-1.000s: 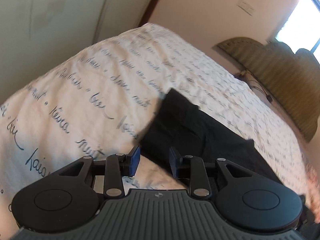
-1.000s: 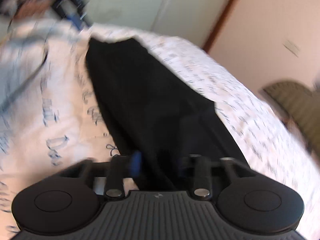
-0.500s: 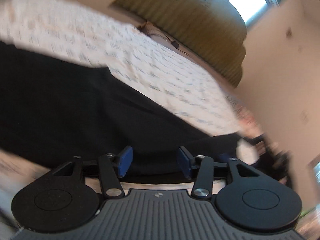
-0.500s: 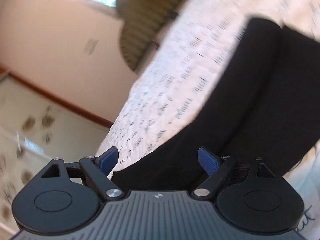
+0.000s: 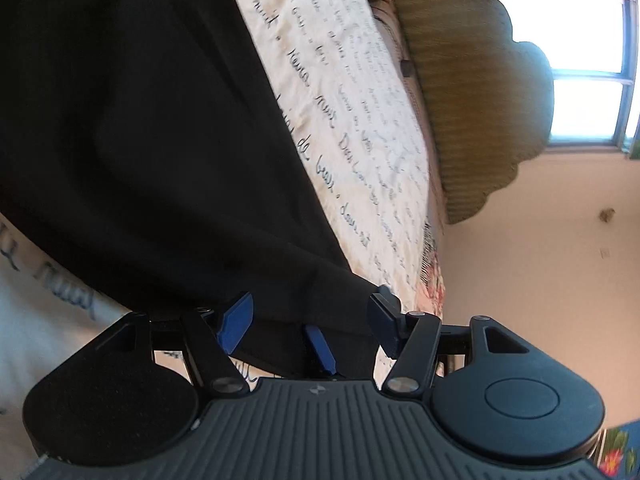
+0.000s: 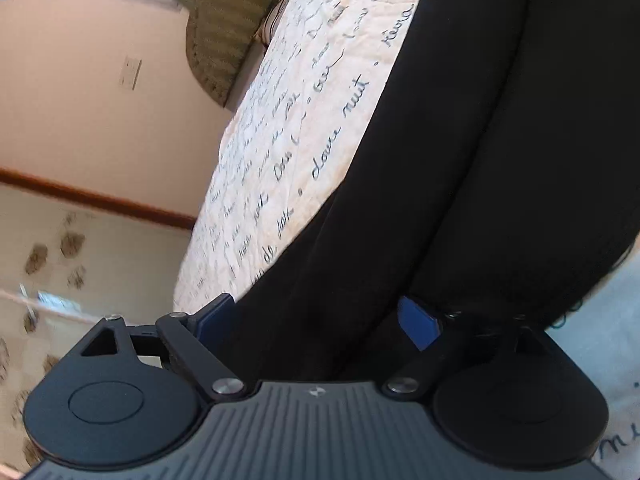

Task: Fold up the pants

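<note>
Left wrist view, left edge: white bedspread printed with dark cursive script (image 5: 352, 92), showing pale under the fabric's lower hem. Spread over it, filling the left and centre: black cloth pants (image 5: 152, 128), lying flat on the bed, their edge running diagonally down toward the fingers. Low centre: left gripper (image 5: 310, 320), blue-padded fingers (image 5: 236, 316) set wide apart, the pants' edge lying between them, not clamped. A third blue strip below that gap, not identifiable. Further right: olive ribbed scalloped headboard (image 5: 472, 92) along the far side of the bed, then a bright window (image 5: 584, 68) and a pale peach wall (image 5: 540, 260). Right wrist view, far left: speckled cream floor (image 6: 60, 264) with a brown baseboard, the peach wall above carrying a white switch plate (image 6: 131, 72). Next, the same headboard (image 6: 224, 28) and the script-printed bedspread (image 6: 288, 132). Centre to right: the black pants (image 6: 480, 140), two long lobes side by side with a crease between. Low centre: right gripper (image 6: 316, 320), fingers (image 6: 418, 322) spread wide, pants fabric lying between them with nothing pinched.
</note>
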Motion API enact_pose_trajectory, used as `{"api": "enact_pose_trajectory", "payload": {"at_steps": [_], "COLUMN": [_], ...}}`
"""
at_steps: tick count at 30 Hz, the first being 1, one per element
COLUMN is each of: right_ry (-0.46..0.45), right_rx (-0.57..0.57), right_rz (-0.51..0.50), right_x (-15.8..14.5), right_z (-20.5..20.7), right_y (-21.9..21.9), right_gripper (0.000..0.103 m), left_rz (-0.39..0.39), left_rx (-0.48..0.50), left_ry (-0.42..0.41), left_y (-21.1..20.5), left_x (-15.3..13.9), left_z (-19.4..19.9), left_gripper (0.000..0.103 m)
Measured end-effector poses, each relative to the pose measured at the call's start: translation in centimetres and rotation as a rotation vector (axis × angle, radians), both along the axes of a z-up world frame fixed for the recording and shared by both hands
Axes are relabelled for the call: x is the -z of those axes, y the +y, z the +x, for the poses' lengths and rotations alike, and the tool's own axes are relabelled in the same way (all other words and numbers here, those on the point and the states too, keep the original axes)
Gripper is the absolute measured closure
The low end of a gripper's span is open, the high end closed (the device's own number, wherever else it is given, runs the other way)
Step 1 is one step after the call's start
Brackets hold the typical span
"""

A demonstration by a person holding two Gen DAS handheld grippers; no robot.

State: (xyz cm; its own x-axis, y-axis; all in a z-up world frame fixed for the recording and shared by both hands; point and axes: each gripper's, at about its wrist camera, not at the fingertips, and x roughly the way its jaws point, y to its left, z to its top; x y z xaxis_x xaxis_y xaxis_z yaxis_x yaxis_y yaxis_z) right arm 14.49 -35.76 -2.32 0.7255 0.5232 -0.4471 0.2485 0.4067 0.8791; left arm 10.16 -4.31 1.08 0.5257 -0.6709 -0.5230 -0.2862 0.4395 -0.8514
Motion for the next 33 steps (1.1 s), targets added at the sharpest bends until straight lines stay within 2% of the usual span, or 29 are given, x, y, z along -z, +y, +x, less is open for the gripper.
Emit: {"api": "enact_pose_trajectory", "payload": {"at_steps": [3,6,11,16,21,22,23,24,25,28,29,33], "right_ry": [-0.054,-0.126,-0.146,-0.166,-0.185,-0.188,-0.189,-0.185,-0.178,-0.147,-0.142,-0.172], "right_rx": [0.033,0.033,0.08,0.092,0.084,0.084,0.085,0.088,0.092,0.075,0.058,0.051], "right_rz": [0.071,0.229,0.403,0.454,0.455,0.454,0.458,0.46,0.458,0.425,0.413,0.404], "right_x": [0.1,0.8,2.3,2.7,2.5,2.6,2.7,2.8,3.0,3.2,3.2,3.0], "right_z": [-0.5,-0.7,-1.0,-1.3,-1.5,-1.6,-1.6,-1.6,-1.5,-1.3,-1.1,-0.4], "right_y": [-0.8,-1.7,-2.9,-3.2,-3.3,-3.4,-3.3,-3.3,-3.2,-2.3,-1.9,-1.4], "right_gripper": [0.013,0.013,0.013,0.013,0.013,0.013,0.013,0.013,0.013,0.013,0.013,0.013], "left_rz": [0.027,0.057,0.103,0.17,0.221,0.24,0.255,0.261,0.254,0.246,0.252,0.231], "left_rx": [-0.005,-0.009,-0.049,-0.06,-0.205,-0.217,-0.221,-0.213,-0.194,-0.185,-0.183,-0.167], "left_ry": [0.044,0.047,0.079,0.074,0.084,0.084,0.09,0.098,0.105,0.099,0.087,0.074], "left_y": [-1.4,-2.8,-4.4,-5.6,-4.4,-4.4,-4.5,-4.8,-5.0,-4.9,-4.9,-4.5], "left_x": [0.6,0.8,0.6,0.3,-0.5,-0.5,-0.5,-0.4,-0.2,-0.2,-0.3,0.1], "left_z": [0.4,0.7,0.7,0.2,1.4,1.8,2.2,2.6,2.9,2.8,2.6,1.9], "left_gripper": [0.038,0.038,0.034,0.033,0.034,0.039,0.057,0.067,0.083,0.089,0.095,0.096]}}
